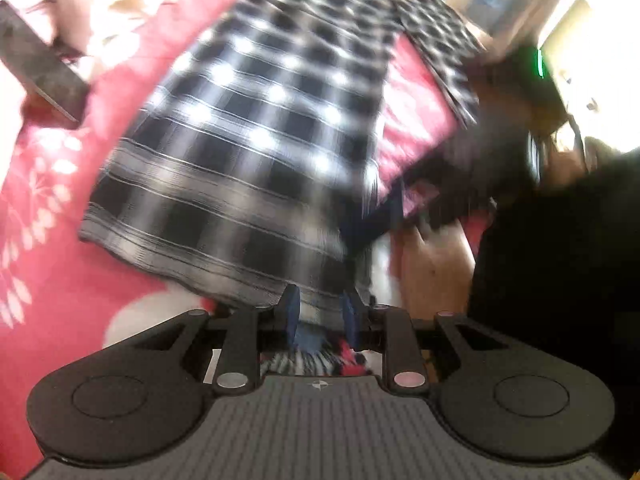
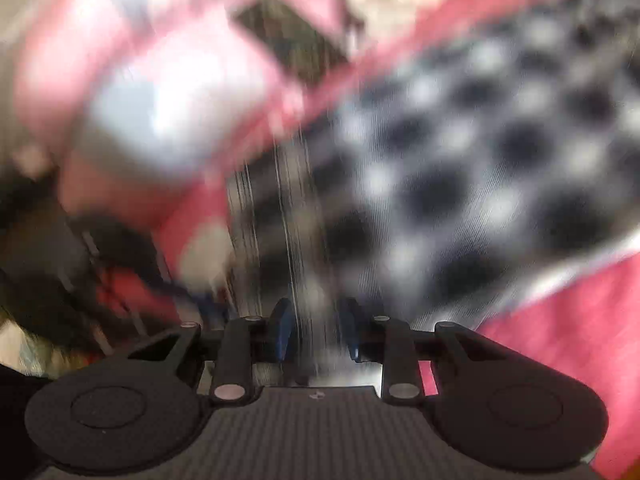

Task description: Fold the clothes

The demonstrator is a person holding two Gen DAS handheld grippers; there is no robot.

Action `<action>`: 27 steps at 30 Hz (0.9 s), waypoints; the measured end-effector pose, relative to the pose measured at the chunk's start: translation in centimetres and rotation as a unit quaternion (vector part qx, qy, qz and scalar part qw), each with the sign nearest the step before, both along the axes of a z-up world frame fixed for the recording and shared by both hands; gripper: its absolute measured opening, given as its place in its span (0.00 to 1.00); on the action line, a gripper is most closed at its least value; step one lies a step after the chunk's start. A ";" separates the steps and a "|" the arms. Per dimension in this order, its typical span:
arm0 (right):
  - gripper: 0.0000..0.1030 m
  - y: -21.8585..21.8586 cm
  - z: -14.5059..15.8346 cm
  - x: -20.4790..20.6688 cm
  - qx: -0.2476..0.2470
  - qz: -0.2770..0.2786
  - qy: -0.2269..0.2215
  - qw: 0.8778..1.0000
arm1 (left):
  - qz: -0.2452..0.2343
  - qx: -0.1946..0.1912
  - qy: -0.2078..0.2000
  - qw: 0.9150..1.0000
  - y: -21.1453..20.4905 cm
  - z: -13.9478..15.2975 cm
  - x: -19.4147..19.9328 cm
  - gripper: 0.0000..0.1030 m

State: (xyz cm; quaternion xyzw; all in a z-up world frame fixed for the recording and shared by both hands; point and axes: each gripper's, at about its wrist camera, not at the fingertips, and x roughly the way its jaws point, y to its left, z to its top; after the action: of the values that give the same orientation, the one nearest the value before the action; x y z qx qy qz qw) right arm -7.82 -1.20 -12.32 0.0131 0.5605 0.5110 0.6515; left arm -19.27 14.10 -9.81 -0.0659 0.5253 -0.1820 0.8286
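Left wrist view. One dark flat rectangular object (image 1: 42, 68) lies at the far left on one red bedspread with a white leaf-and-flower print (image 1: 48, 184). One black-and-white checked woven shirt (image 1: 256, 128) is spread across the middle of the bedspread, its striped hem nearest the camera; one sleeve (image 1: 440, 44) of it reaches toward the upper right. At the lower centre the left gripper (image 1: 318, 316) points forward along the shirt, level with the bed. Its two blue-padded fingers (image 1: 289, 312) stand close together with the hem edge of the shirt pinched between them. To the right a dark blurred mass with one green light (image 1: 541, 62) shows at the bed's edge; its nature cannot be told.

Right wrist view, heavily motion-blurred. The dark rectangular object (image 2: 288, 36) appears near the top, left of centre, on the red bedspread (image 2: 568, 320). The checked shirt (image 2: 460, 168) fills the centre and right; a taut strip of its cloth runs down to the right gripper (image 2: 316, 332) at the lower centre. Two blue-padded fingers (image 2: 282, 332) flank that strip with cloth between them, though a narrow gap seems to remain, and the blur does not settle whether they are clamped on it.
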 end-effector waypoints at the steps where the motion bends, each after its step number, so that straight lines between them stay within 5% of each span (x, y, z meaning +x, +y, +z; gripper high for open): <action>1: 0.29 0.4 -1.0 -0.6 -0.008 0.010 0.013 1.000 | 0.000 0.000 0.000 1.000 0.0 -0.1 0.1 0.22; 4: 0.29 -1.7 -0.5 -0.6 0.020 -0.001 0.041 0.999 | -0.024 -0.001 0.002 1.000 -1.1 -0.8 0.5 0.22; 8: 0.29 -8.6 1.3 4.3 0.066 -0.160 0.057 0.983 | -0.055 -0.002 0.010 0.998 -2.7 -2.0 1.4 0.22; 10: 0.34 -12.7 2.0 6.8 0.076 -0.255 0.053 0.962 | -0.074 0.008 0.019 0.997 -3.5 -2.7 1.4 0.22; 12: 0.46 -17.1 2.3 9.2 0.078 -0.364 0.052 0.927 | -0.089 0.020 0.019 0.996 -4.0 -3.1 1.3 0.22; 15: 0.47 -21.1 2.0 11.3 0.088 -0.465 0.067 0.878 | -0.107 0.038 0.010 0.994 -4.5 -3.2 1.0 0.23; 20: 0.46 -21.8 0.7 13.6 0.076 -0.527 0.059 0.845 | -0.120 0.075 -0.003 0.990 -5.1 -3.0 0.3 0.18; 22: 0.39 -21.3 0.2 14.3 0.076 -0.537 0.054 0.838 | -0.123 0.091 -0.008 0.988 -5.1 -2.9 0.1 0.05; 24: 0.08 -20.8 -0.3 14.6 0.072 -0.543 0.052 0.835 | -0.127 0.107 -0.013 0.986 -5.2 -2.8 -0.1 0.05; 27: 0.00 -21.6 -0.7 13.9 0.072 -0.552 0.058 0.829 | -0.132 0.119 -0.014 0.984 -5.7 -2.8 -0.1 0.03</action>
State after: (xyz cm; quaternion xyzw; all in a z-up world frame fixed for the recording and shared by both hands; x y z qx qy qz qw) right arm 6.04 -22.76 -13.06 0.3970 0.4580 0.1038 0.7886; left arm -19.35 8.43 -12.61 0.1060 0.5359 -0.2268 0.8063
